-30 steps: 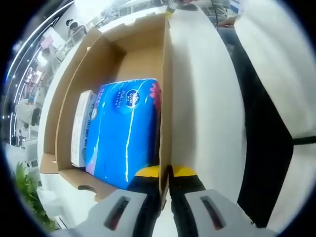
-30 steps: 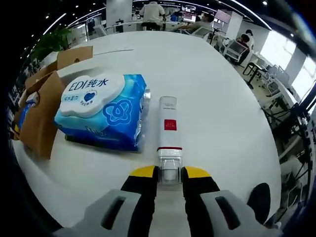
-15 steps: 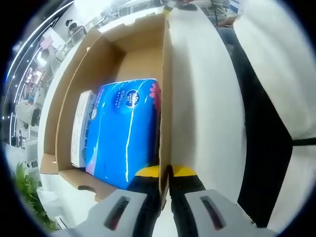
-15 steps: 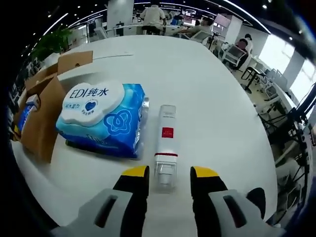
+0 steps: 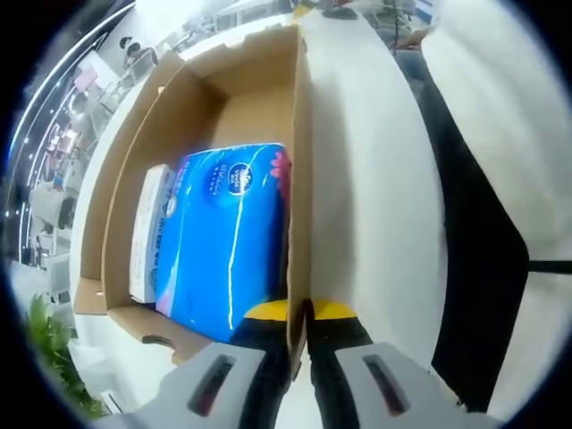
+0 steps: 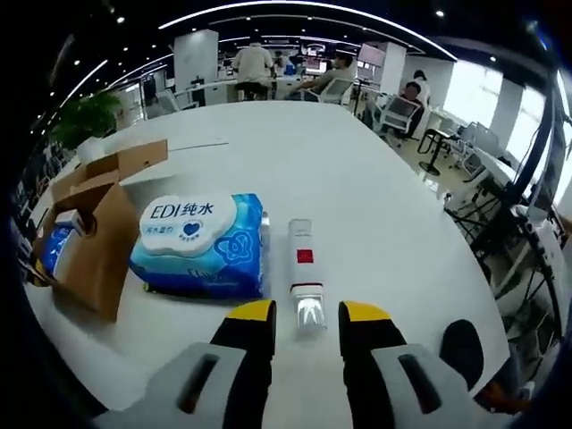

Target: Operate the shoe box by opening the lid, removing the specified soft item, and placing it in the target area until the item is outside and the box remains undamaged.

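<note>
The open cardboard shoe box (image 5: 299,179) lies on the white table (image 5: 375,197). Inside it are a blue soft tissue pack (image 5: 223,232) and a slim white box (image 5: 147,232). My left gripper (image 5: 299,313) is shut on the box's side wall, one jaw inside and one outside. In the right gripper view a blue wet-wipes pack (image 6: 201,246) and a white tube with a red label (image 6: 304,273) lie on the table beside the shoe box (image 6: 98,255). My right gripper (image 6: 306,315) is open, its jaws just short of the tube's near end.
The box's lid flap (image 6: 134,161) stands up at the far left. Beyond the table (image 6: 357,170) are people at desks (image 6: 255,67), office chairs (image 6: 393,112) and a plant (image 6: 85,112). The table's edge (image 5: 433,223) runs close on the right of the box.
My right gripper has opened and let go of the white tube, which now lies on the table, and has drawn back and up. The left gripper still holds the box wall.
</note>
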`<state>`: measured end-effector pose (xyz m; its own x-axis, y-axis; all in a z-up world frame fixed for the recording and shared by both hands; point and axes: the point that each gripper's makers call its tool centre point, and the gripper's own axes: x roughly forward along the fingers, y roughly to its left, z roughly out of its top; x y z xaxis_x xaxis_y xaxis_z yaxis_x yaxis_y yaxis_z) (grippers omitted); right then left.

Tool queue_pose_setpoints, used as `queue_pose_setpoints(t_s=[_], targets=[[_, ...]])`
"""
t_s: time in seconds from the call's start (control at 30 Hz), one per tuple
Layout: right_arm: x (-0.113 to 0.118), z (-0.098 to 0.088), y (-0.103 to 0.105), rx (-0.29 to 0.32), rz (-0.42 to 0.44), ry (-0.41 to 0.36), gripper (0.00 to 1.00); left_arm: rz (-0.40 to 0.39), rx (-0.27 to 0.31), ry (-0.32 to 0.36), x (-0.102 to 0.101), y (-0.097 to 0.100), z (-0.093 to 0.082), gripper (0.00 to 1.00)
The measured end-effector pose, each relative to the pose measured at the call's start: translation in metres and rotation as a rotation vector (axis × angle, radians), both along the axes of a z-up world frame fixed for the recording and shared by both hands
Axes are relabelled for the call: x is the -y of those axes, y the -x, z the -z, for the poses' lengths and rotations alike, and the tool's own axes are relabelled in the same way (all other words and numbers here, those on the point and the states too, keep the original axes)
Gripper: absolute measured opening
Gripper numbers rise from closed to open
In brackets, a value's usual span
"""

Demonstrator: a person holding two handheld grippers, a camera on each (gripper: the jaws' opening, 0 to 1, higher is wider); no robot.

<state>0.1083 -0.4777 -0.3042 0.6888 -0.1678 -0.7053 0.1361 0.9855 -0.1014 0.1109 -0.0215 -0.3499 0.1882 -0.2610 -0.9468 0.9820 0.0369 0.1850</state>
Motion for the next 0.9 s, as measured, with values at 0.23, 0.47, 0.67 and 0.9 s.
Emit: queue_pose_setpoints(t_s=[0.23, 0.47, 0.67, 0.9], targets=[[-0.009, -0.015, 0.0, 0.043, 0.001, -0.007, 0.3, -0.001, -0.015, -0.004, 0.0, 0.0, 0.0, 0.05], [-0.022, -0.035, -0.004, 0.096, 0.021, -0.072, 0.33, 0.007, -0.011, -0.002, 0.0, 0.001, 0.0, 0.05], [-0.03, -0.046, -0.008, 0.129, 0.006, -0.068, 0.37, 0.005, -0.014, -0.002, 0.0, 0.0, 0.0, 0.05], [-0.045, -0.054, -0.018, 0.192, -0.067, -0.051, 0.38, -0.003, -0.011, -0.002, 0.0, 0.0, 0.0, 0.05]])
